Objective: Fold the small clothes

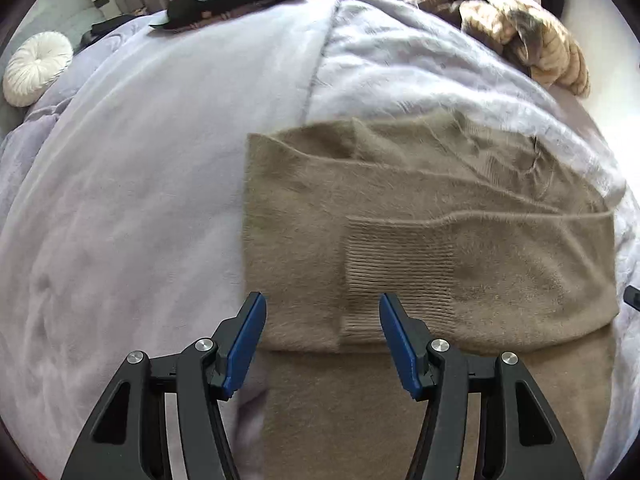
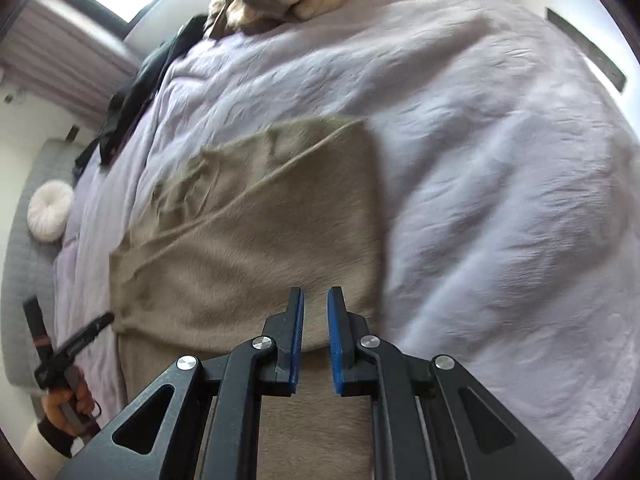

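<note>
Half-open left gripper (image 1: 322, 312) above folded sweater (image 1: 420, 220) near edge; right gripper (image 2: 315, 308), nearly closed, empty, alongside.

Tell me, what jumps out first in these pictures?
A fuzzy brown sweater lies partly folded in the middle of the lilac bed cover. A beige-and-brown knitted heap sits at the bed's far edge, and a round white cushion rests far left.

The sweater's (image 1: 400, 208) lower part runs under both grippers (cut off by the frame).
</note>
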`<action>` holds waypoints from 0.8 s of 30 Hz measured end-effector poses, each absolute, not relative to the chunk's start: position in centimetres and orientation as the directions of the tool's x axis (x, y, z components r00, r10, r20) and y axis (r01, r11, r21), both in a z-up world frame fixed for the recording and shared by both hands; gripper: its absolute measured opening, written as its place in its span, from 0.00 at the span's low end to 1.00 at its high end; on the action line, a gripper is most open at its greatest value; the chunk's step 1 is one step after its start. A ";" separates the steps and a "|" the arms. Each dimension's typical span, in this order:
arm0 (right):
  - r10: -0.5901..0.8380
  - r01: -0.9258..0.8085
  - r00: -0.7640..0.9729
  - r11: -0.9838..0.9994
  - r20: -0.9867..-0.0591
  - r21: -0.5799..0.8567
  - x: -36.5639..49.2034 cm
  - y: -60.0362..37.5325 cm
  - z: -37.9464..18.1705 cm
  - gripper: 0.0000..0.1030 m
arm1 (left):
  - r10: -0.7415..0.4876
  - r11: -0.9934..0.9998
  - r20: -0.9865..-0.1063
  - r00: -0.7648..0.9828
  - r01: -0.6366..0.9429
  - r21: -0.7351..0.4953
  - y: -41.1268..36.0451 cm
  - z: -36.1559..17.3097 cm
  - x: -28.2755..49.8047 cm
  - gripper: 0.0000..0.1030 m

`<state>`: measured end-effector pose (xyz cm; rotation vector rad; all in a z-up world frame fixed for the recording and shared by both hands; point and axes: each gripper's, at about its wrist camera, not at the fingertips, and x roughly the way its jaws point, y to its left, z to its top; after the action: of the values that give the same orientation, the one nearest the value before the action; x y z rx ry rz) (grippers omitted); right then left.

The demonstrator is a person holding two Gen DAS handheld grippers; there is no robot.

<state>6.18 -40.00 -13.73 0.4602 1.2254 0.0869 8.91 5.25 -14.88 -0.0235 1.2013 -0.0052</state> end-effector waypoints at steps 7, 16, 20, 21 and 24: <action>0.255 0.199 0.297 0.926 -0.920 0.321 4.8 -39.5 -16.3 0.07 | 0.007 1.000 -0.939 0.345 0.026 0.017 4.4 -17.1 8.3 0.59; 0.273 0.233 0.281 0.911 -0.920 0.341 2.7 -39.2 -14.2 0.12 | 0.010 0.999 -0.961 0.276 0.036 0.021 5.0 -15.6 5.6 0.59; 0.292 0.231 0.270 0.906 -0.917 0.356 1.3 -37.9 -13.5 0.12 | -0.005 0.999 -0.968 0.250 0.037 0.004 4.8 -15.0 3.6 0.59; 0.304 0.230 0.266 0.902 -0.915 0.366 0.9 -37.6 -13.3 0.12 | -0.009 0.999 -0.969 0.246 0.042 0.001 4.7 -14.9 3.1 0.59; 0.339 0.236 0.257 0.886 -0.905 0.399 -0.3 -36.5 -12.8 0.25 | -0.025 0.998 -0.974 0.226 0.061 -0.012 4.4 -14.2 1.1 0.59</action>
<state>-0.29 -36.46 -12.81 0.5149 1.3261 0.0745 1.14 4.39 -14.21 0.0313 1.3414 -0.0595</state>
